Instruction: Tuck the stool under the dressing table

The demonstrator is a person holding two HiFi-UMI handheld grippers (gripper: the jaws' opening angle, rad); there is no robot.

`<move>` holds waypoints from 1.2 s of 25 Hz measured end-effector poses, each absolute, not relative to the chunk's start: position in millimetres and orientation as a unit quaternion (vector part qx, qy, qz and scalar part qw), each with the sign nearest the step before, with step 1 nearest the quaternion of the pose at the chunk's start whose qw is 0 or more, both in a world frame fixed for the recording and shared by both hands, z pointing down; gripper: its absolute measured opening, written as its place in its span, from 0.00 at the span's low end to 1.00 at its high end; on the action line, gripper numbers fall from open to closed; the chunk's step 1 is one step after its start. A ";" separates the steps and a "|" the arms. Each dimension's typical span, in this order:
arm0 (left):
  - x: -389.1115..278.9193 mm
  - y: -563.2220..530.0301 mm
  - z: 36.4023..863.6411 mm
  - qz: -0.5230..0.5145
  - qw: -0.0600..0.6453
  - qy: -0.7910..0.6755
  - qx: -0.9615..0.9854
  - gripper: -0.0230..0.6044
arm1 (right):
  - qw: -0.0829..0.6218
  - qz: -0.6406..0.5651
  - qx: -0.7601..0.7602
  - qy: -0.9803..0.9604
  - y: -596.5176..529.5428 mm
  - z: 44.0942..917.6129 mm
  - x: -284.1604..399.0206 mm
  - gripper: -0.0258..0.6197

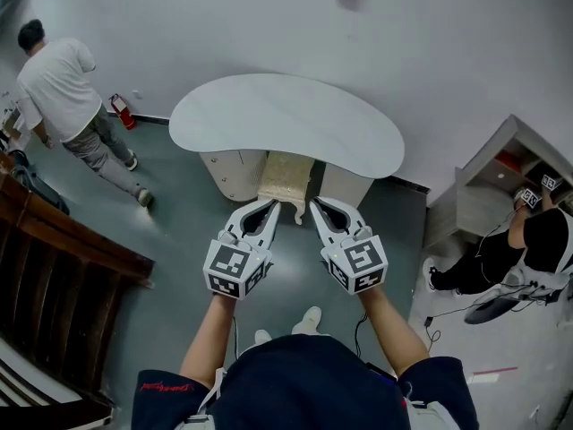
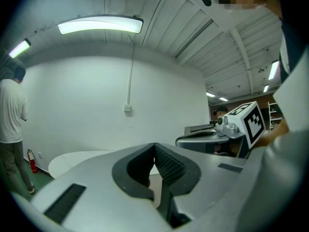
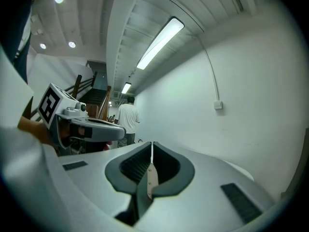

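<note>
The dressing table has a white kidney-shaped top and stands against the far wall. A cream fuzzy stool sits in its middle gap, partly under the top. My left gripper and right gripper are held side by side and level, tips just short of the stool's near edge. Both are shut with nothing held. In the left gripper view the shut left gripper points over the white tabletop, with the right gripper beside it. The right gripper also shows closed jaws.
A person in a white shirt walks at the back left near a red fire extinguisher. A dark wooden stair rail runs along the left. At the right another person crouches by a grey shelf unit.
</note>
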State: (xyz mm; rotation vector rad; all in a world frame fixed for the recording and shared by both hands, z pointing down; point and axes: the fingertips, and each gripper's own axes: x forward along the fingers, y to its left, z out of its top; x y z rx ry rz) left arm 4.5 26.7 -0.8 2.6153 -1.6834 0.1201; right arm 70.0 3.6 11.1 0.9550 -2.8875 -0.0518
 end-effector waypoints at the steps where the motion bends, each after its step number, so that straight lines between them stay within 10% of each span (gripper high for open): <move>1: 2.2 32.5 -2.4 0.038 0.014 -0.538 0.842 0.06 | 0.048 -0.018 0.317 -0.947 9.2 8.3 67.3 0.08; 30: -61.1 149.3 -18.3 0.022 -0.013 -0.494 0.869 0.06 | 0.034 -0.051 0.359 -0.931 124.2 -19.6 -11.6 0.07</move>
